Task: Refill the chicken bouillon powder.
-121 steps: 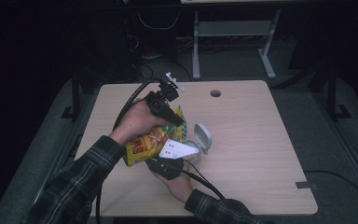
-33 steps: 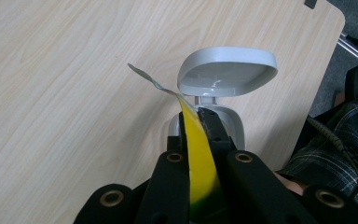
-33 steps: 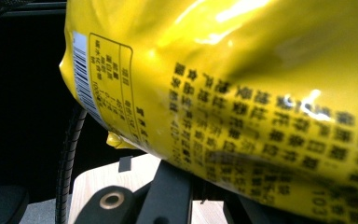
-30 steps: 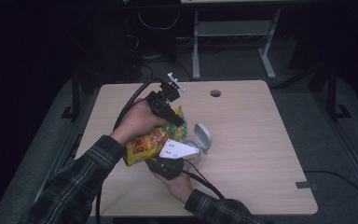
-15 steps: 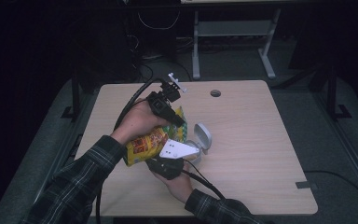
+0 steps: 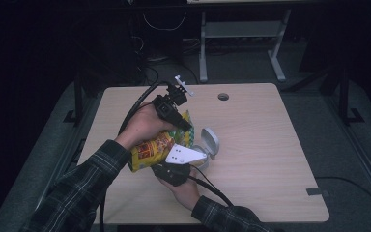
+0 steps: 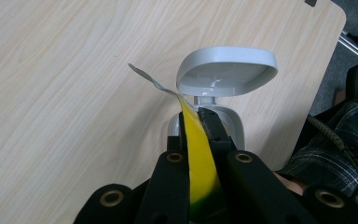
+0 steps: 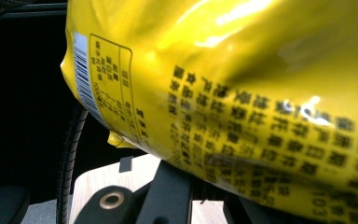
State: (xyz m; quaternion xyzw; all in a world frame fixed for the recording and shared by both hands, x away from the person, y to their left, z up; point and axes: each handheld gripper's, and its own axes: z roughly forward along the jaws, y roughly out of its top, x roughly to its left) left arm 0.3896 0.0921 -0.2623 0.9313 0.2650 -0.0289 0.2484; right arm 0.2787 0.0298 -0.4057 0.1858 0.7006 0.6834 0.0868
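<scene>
One yellow snack bag (image 6: 157,147) is in my hands, near the table's left-centre. One grey container (image 6: 207,145) with a single hinged lid stands just right of it. I hold two grippers: my left gripper (image 6: 181,123) on the far side of the bag, my right gripper (image 6: 174,169) on the near side, both over one wooden table (image 6: 270,145).

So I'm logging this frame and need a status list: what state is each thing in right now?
Snack bag: lifted off the table, tilted toward the container, top edge pinched.
Grey container: on the table, its hinged lid flipped up, open.
Left gripper: shut on the bag's yellow edge.
Right gripper: under the bag; jaws hidden, cannot tell.
</scene>
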